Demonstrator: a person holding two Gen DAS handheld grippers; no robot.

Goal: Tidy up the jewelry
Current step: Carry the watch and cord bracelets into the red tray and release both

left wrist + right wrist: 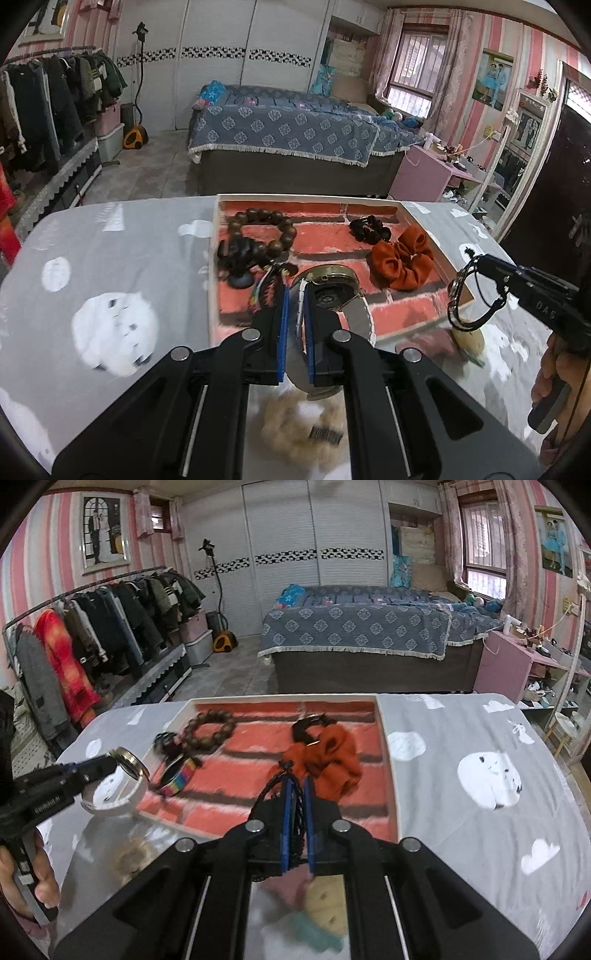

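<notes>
A white-rimmed tray (417,218) with a red brick-pattern lining sits on the grey table. In it lie a brown bead bracelet (264,230), a black bead bracelet (369,229), an orange scrunchie (404,260) and a rainbow bangle (179,775). My left gripper (295,299) is shut on a gold-rimmed wristwatch (334,291) with a pale strap, held above the tray's near edge. My right gripper (297,786) is shut on a black cord bracelet (471,295), held over the tray's near right part.
A fluffy beige scrunchie (303,424) lies on the table under my left gripper. A pink item (432,345) and a yellowish item (469,338) lie by the tray's near right corner. A bed and a clothes rack stand beyond the table.
</notes>
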